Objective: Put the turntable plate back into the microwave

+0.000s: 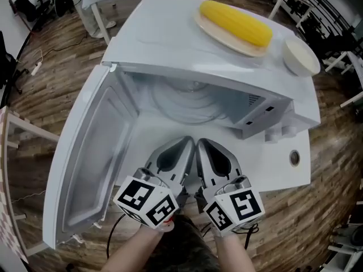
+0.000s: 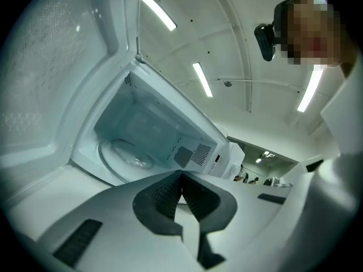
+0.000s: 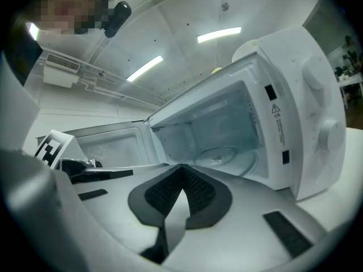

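A white microwave [image 1: 170, 44] stands with its door [image 1: 85, 169] swung wide to the left. The clear glass turntable plate [image 1: 190, 103] lies flat on the cavity floor, and it also shows in the left gripper view [image 2: 127, 154] and the right gripper view [image 3: 224, 154]. My left gripper [image 1: 187, 141] and right gripper [image 1: 202, 143] hover side by side just in front of the cavity opening, clear of the plate. The left gripper [image 2: 181, 173] is shut with nothing between its pads. The right gripper [image 3: 182, 166] is likewise shut and empty.
On the microwave's top sit a plate with a yellow corn cob [image 1: 237, 21] and a white bowl [image 1: 300, 56]. The white table [image 1: 283, 177] has a round cable hole [image 1: 294, 157] at the right. The open door bounds the left side; wooden floor surrounds the table.
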Tool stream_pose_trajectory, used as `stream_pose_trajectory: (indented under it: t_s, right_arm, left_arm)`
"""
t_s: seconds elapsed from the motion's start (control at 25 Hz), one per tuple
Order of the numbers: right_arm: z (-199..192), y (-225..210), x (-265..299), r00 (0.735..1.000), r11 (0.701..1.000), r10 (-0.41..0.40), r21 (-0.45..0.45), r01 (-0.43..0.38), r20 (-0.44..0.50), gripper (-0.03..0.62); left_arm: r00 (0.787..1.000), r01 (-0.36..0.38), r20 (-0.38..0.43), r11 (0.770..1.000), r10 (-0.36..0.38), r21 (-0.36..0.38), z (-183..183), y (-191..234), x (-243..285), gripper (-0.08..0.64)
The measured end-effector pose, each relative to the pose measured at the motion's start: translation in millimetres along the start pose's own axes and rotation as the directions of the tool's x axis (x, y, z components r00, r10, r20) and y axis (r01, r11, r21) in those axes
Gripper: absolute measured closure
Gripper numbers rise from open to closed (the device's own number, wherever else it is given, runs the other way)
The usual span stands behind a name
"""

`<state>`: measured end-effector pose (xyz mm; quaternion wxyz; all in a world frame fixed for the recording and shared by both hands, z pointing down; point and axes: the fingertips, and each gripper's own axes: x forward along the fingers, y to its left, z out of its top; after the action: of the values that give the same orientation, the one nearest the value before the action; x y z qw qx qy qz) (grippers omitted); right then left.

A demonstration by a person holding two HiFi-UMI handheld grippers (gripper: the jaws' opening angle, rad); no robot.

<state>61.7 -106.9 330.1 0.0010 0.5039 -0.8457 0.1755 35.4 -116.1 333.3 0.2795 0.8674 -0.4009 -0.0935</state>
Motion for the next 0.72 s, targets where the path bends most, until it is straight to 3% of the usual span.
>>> stream_pose_trajectory:
  t_s: [0.4, 0.72]
  right_arm:
    - [19.2, 27.4, -28.4, 1.000, 1.000, -0.002, -0.031, 0.002, 0.011, 0.571]
    - [31.8, 51.8, -52.1, 1.000, 0.997, 0.024, -0.073, -0.023, 0.017, 0.571]
  left_arm:
    - [1.000, -0.005, -0.014, 0.994, 0.006, 0.111, 17.0, -31.2, -26.6, 0.546]
    - [0.999, -0.038, -0.016, 0.987, 0.041, 0.156, 22.7, -48.8, -47.9, 0.548]
